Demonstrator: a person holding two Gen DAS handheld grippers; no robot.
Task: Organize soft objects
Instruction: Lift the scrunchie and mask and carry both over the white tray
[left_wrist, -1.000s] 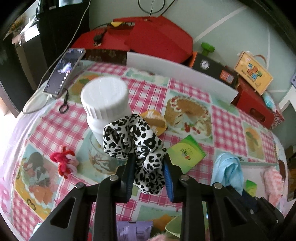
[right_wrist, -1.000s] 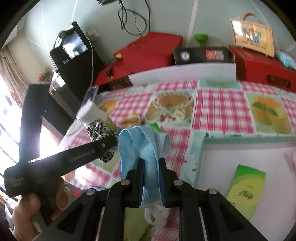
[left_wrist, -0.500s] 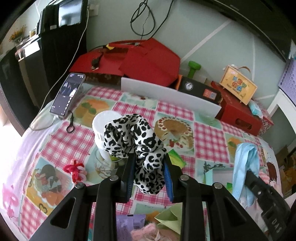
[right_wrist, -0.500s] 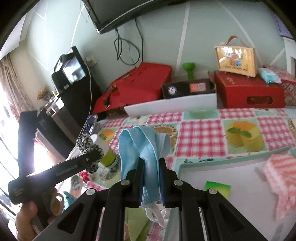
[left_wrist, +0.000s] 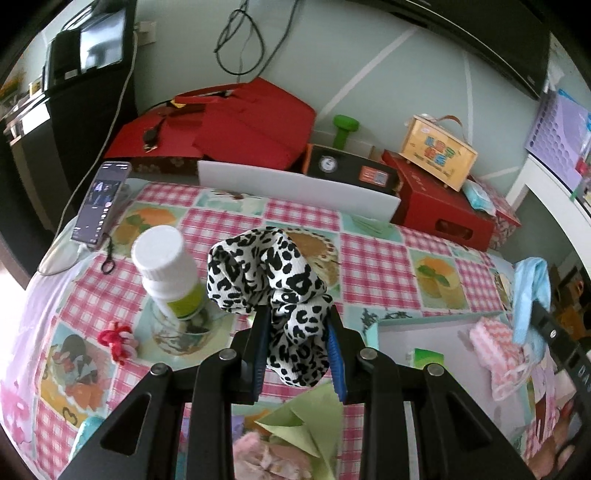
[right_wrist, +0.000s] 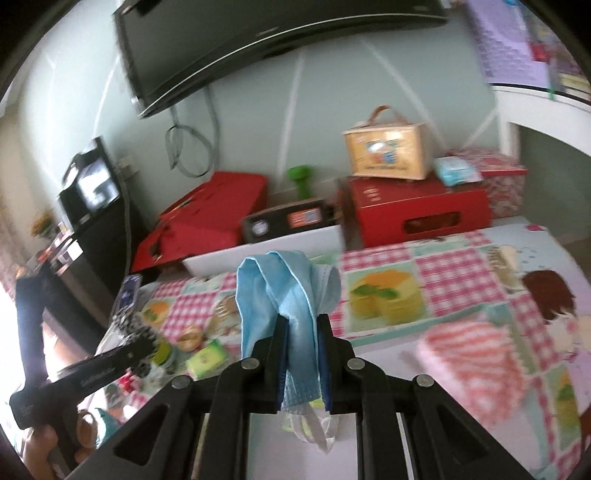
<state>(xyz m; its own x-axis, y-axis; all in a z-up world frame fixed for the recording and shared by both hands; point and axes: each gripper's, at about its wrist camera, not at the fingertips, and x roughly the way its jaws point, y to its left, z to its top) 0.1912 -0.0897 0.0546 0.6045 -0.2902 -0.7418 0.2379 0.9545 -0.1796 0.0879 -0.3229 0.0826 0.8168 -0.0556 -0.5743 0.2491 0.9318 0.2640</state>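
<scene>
My left gripper (left_wrist: 295, 325) is shut on a black-and-white leopard-print scrunchie (left_wrist: 269, 280) and holds it above the checked tablecloth (left_wrist: 373, 266). My right gripper (right_wrist: 301, 330) is shut on a folded blue face mask (right_wrist: 284, 291), held high over the white tray (right_wrist: 384, 354). That mask also shows at the right edge of the left wrist view (left_wrist: 530, 291). A pink-and-white checked cloth (left_wrist: 496, 345) lies in the tray (left_wrist: 417, 336); it also shows in the right wrist view (right_wrist: 469, 354). A red hair tie (left_wrist: 114, 338) lies on the tablecloth at the left.
A white-capped bottle (left_wrist: 168, 269) stands in a glass dish left of the scrunchie. A phone (left_wrist: 99, 203) leans at the far left. A green packet (left_wrist: 426, 358) lies in the tray. Red boxes (left_wrist: 439, 203) and a white board (left_wrist: 295, 188) line the back edge.
Both grippers have risen and pulled back from the table with their loads. The right gripper has swung to the right, over the tray. The right wrist view is now blurred.
</scene>
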